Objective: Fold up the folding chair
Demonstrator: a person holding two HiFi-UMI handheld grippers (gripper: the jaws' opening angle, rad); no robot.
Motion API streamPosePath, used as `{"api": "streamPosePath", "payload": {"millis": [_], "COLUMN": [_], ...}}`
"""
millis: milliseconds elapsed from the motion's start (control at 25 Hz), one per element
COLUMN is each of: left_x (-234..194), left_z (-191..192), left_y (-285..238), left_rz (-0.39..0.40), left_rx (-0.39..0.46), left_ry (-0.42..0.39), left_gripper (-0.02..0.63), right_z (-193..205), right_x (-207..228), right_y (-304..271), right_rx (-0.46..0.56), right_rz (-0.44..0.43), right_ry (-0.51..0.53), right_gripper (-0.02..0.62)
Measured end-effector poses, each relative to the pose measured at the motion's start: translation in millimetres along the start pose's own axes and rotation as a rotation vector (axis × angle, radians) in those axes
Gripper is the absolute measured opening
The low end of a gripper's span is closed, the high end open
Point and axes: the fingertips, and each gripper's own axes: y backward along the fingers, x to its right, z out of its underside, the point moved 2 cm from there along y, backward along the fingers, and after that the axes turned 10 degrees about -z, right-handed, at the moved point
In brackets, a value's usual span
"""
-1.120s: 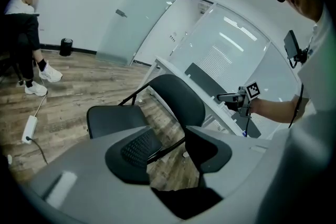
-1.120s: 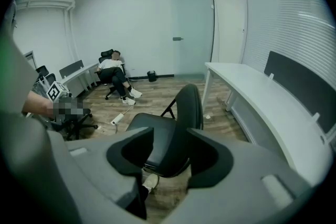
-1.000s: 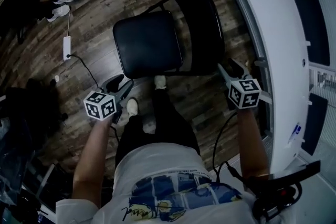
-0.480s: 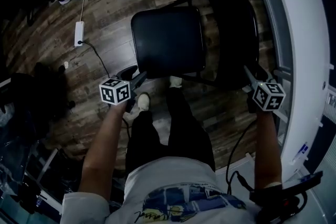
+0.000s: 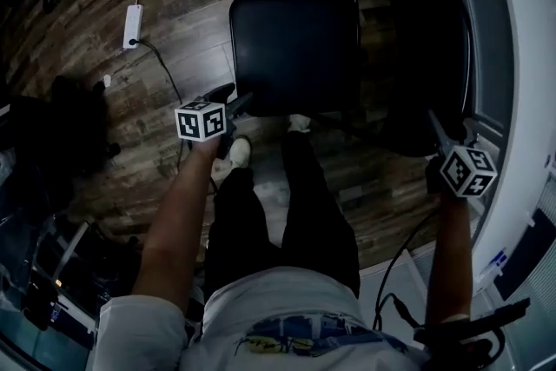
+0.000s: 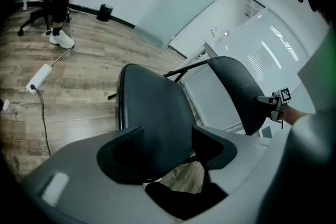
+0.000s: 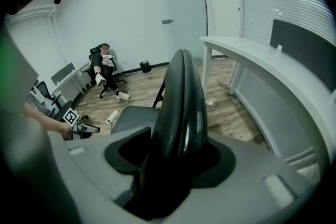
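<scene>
The folding chair [image 5: 295, 52] is seen standing open on the wood floor [image 5: 191, 30], with its seat [image 6: 155, 113] edge framed, unpinched, by the spread, just-widened jaws of the left gripper [image 6: 168, 141]. Its backrest [image 7: 181, 102] is loosely straddled by the wide-open right gripper [image 7: 173, 157]. The backrest is best clamped squarely before the seat is tipped up.

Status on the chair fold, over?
Left gripper open at seat front corner, right gripper open astride backrest, jaws just been opening. Nothing folded yet. Desk close beside backrest.
</scene>
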Motion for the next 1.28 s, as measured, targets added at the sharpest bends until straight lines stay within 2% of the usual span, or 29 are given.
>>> {"api": "streamPosePath", "payload": {"millis": [200, 400, 640, 840, 1040, 1280], "left_x": [-27, -43, -65, -73, -81, -76], "left_z": [13, 23, 37, 37, 38, 42], "left_y": [-27, -48, -77, -92, -103, -114], "left_rz": [-0.022, -0.027, 0.002, 0.058, 0.085, 0.247], "left_rx": [-0.012, -0.023, -0.038, -0.033, -0.014, -0.014], "left_ry": [0.064, 0.087, 0.146, 0.202, 0.219, 0.279], "left_gripper": [0.311, 0.324, 0.35, 0.365, 0.374, 0.39], "right_z": [3, 0, -1, -5, -7, -7], "right_x": [1, -2, -3, -7, -11, -10], "right_y": [-7, -6, -3, -3, -1, -2], "right_rx": [0.016, 0.017, 0.022, 0.023, 0.029, 0.047], "right_rz": [-0.001, 0.013, 0.02, 0.026, 0.026, 0.032], "right_ry": [0.001, 0.019, 0.025, 0.027, 0.03, 0.032], "right_gripper": [0.215, 0.215, 0.212, 0.212, 0.21, 0.209]}}
